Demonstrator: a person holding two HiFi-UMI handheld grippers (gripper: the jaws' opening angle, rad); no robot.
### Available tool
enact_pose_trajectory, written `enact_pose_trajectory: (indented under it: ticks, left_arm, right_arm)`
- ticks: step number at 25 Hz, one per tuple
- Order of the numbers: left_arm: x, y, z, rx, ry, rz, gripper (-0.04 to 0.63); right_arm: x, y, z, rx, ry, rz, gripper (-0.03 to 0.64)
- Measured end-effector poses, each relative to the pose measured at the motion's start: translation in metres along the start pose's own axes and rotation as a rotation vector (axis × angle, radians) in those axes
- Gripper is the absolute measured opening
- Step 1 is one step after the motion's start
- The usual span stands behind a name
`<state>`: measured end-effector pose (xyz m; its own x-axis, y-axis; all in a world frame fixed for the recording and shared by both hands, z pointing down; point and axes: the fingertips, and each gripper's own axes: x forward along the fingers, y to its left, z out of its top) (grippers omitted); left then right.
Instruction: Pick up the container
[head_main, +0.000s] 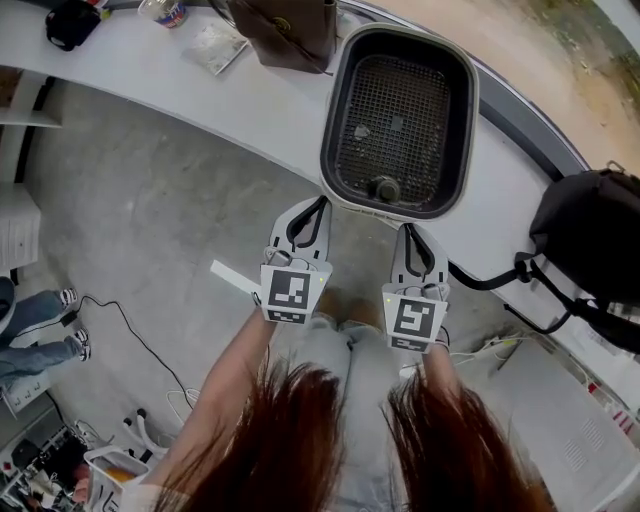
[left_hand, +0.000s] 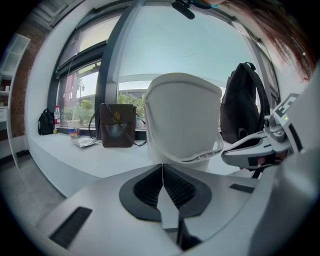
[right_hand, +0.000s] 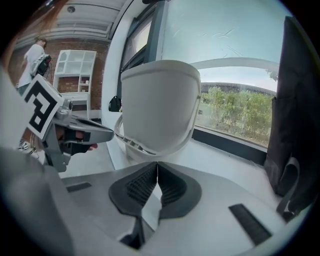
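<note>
Container (head_main: 400, 30) on curved white counter (head_main: 140, 62); concrete floor (head_main: 150, 225) below.

The container (left_hand: 182, 120) is white, its inner mesh (head_main: 395, 110) a dark fine grid, and the desk (head_main: 250, 100) pale grey. The left claw (head_main: 318, 204) and right claw (head_main: 409, 230) are white with black-and-white square markers. The bag (head_main: 290, 30) is brown, the backpack (head_main: 590, 240) black.

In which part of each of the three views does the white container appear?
Head view: container at top centre, seen from above.
Left gripper view: container in the centre, side on.
Right gripper view: container slightly left of centre.
Shared landmark: the black backpack, right of it in all three.
</note>
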<state>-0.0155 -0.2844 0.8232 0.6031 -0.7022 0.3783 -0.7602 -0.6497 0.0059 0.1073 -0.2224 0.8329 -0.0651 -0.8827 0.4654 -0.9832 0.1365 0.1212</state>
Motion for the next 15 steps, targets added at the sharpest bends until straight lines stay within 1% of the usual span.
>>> enact_pose_trajectory:
  ticks: [7, 11, 15]
  left_arm:
    - [0.016, -0.002, -0.013, 0.008, -0.008, -0.026, 0.017]
    - [0.022, -0.002, -0.009, 0.003, -0.027, -0.034, 0.017]
    - [0.024, -0.002, -0.006, 0.004, -0.022, -0.034, 0.015]
  right_arm:
    - [0.017, -0.006, -0.010, -0.004, -0.021, -0.011, 0.025]
    - [0.022, -0.006, -0.005, -0.007, -0.046, -0.009, 0.025]
    - [0.023, -0.004, 0.000, 0.002, -0.053, -0.001, 0.025]
